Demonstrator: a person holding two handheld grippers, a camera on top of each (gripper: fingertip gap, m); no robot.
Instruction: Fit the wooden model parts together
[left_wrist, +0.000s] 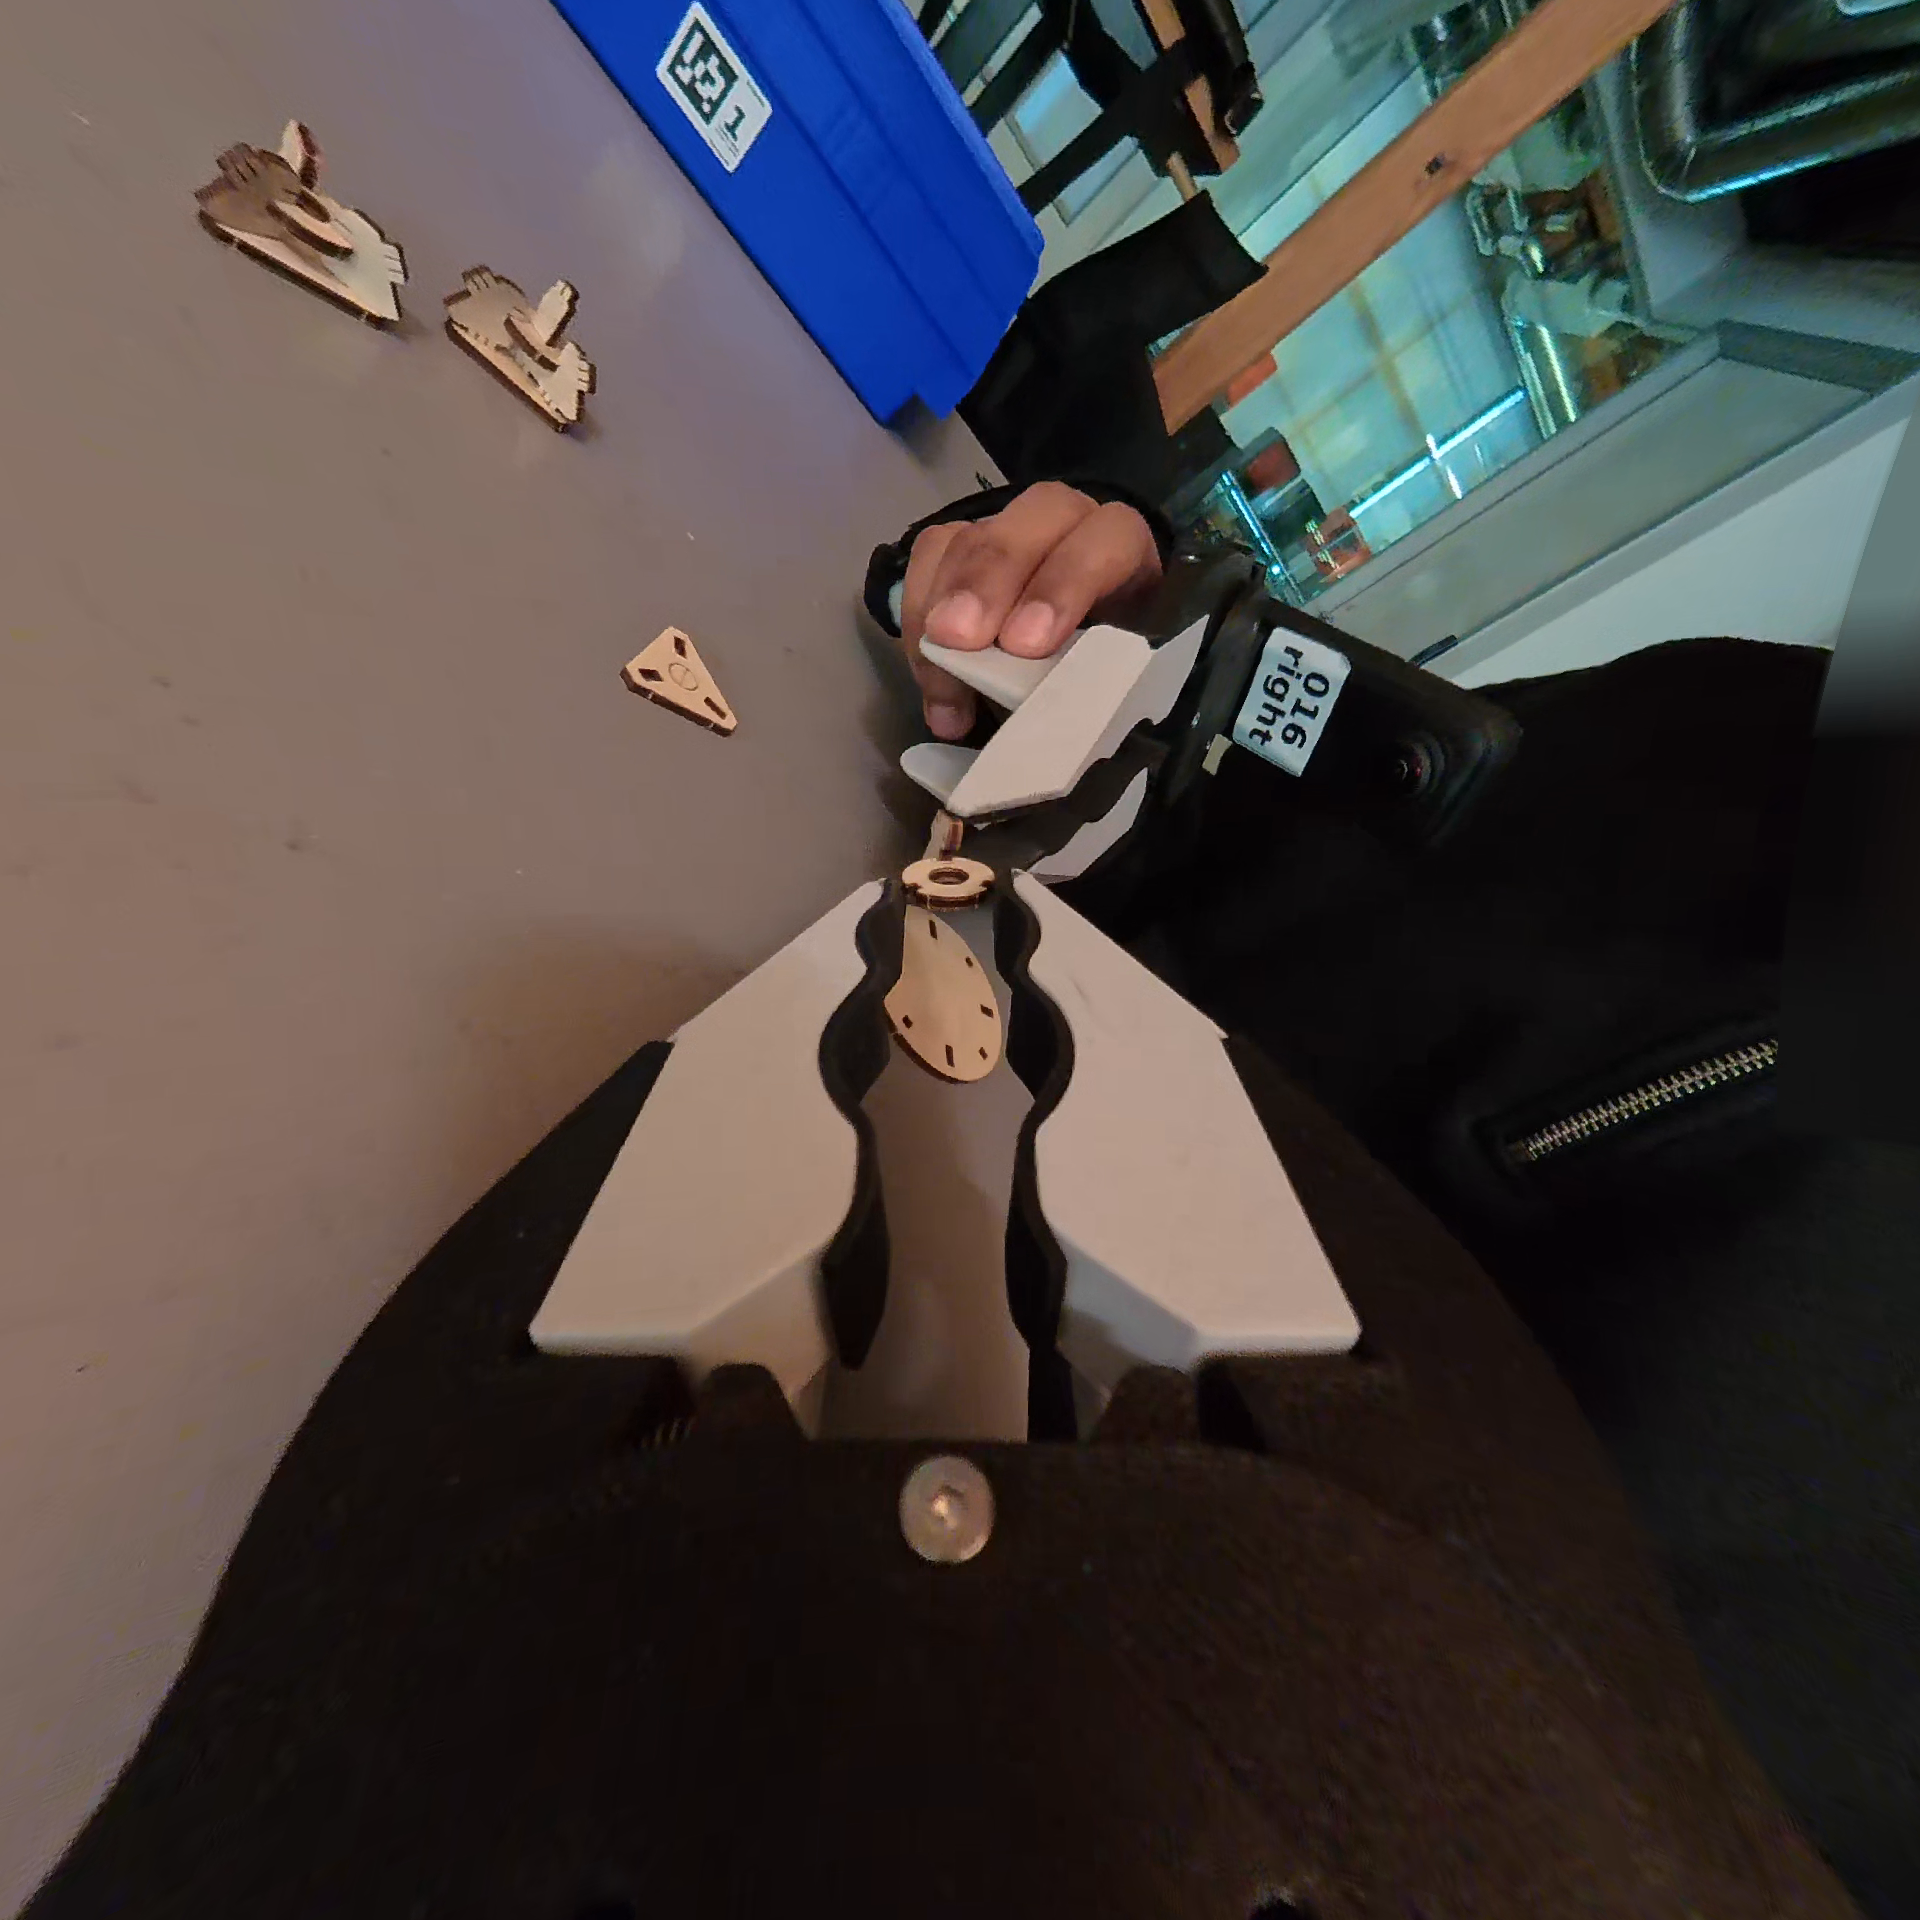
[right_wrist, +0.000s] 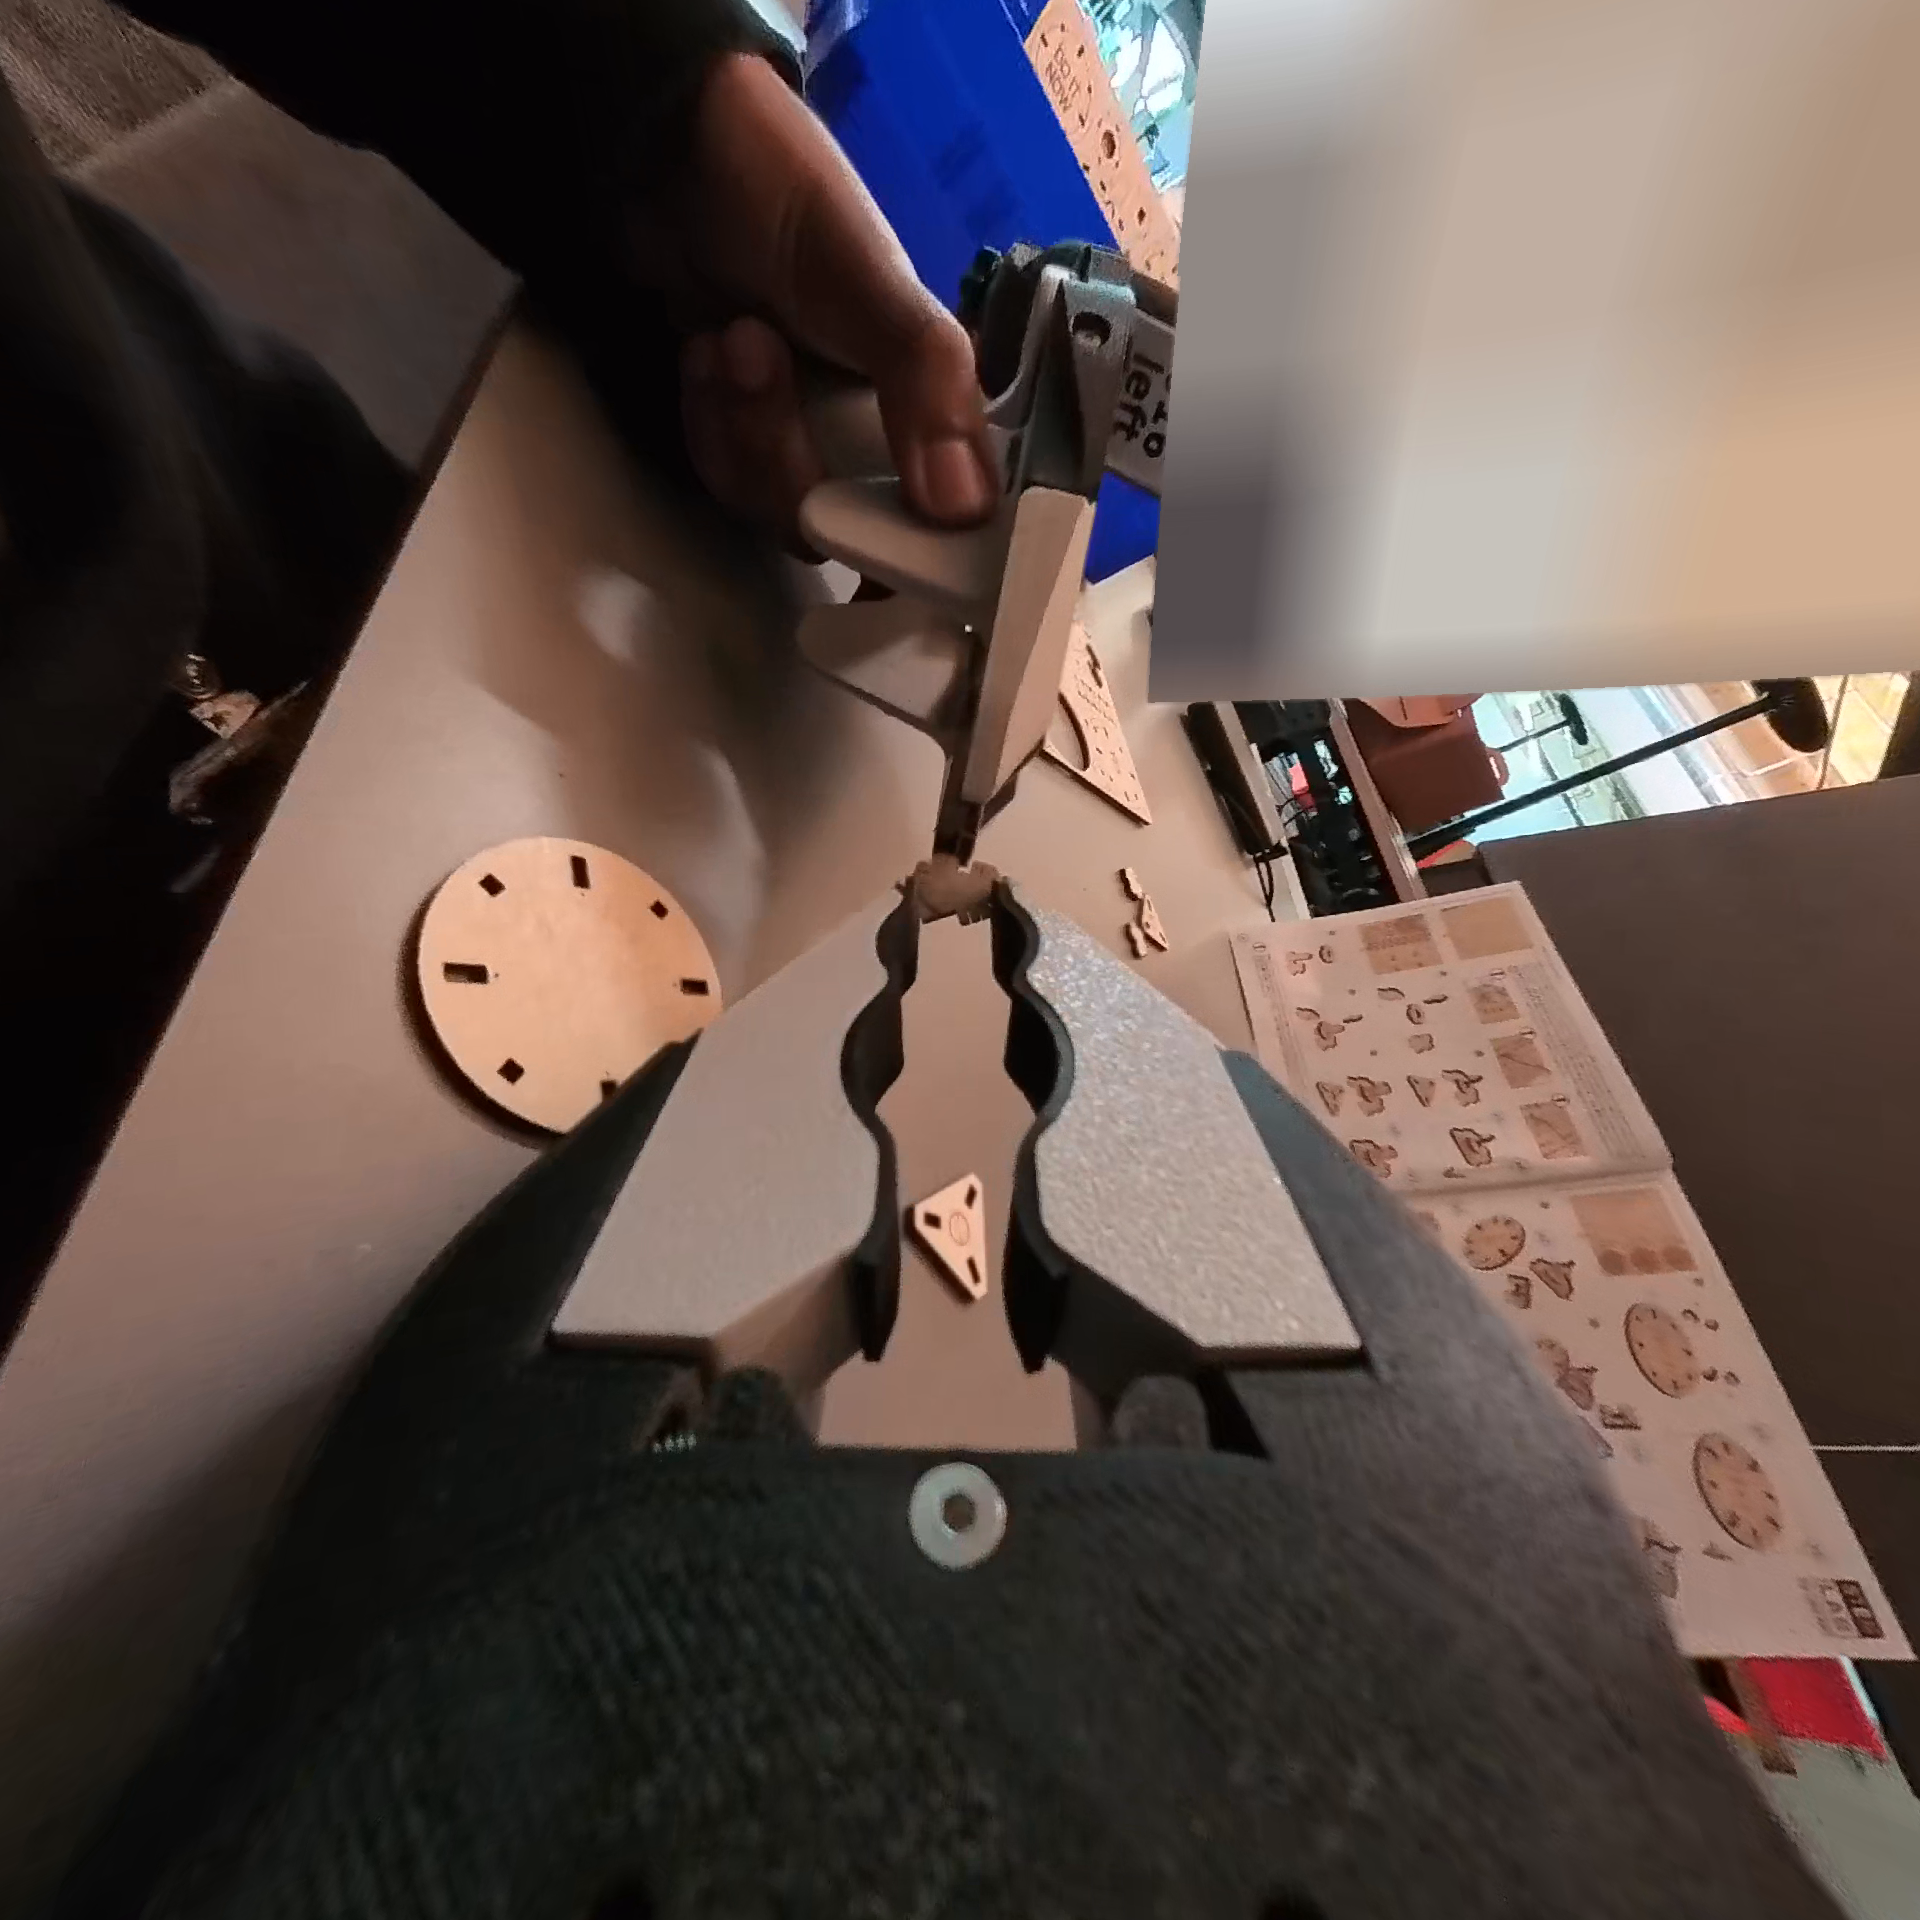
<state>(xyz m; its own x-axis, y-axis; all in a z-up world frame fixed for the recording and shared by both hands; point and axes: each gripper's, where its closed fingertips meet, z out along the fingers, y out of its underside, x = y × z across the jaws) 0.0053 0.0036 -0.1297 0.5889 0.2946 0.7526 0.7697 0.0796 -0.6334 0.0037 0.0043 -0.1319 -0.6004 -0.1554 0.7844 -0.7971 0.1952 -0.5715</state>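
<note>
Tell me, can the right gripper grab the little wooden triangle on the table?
Probably not now: the right gripper is shut on a small wooden piece; otherwise the triangle lies bare nearby.

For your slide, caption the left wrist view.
Left gripper pinches a small wooden ring; right gripper brings a wooden piece.

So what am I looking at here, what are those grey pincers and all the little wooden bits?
No robot here: a person holds a pincer tool in each hand, each with a camera looking along its fingers. One picture is from the left tool, which grips a small wooden ring. The other is from the right tool, which grips a small notched wooden piece, tip to tip with the left one. On the grey table lie a slotted wooden disc, a wooden triangle, two small wooden assemblies and an instruction sheet.
</note>
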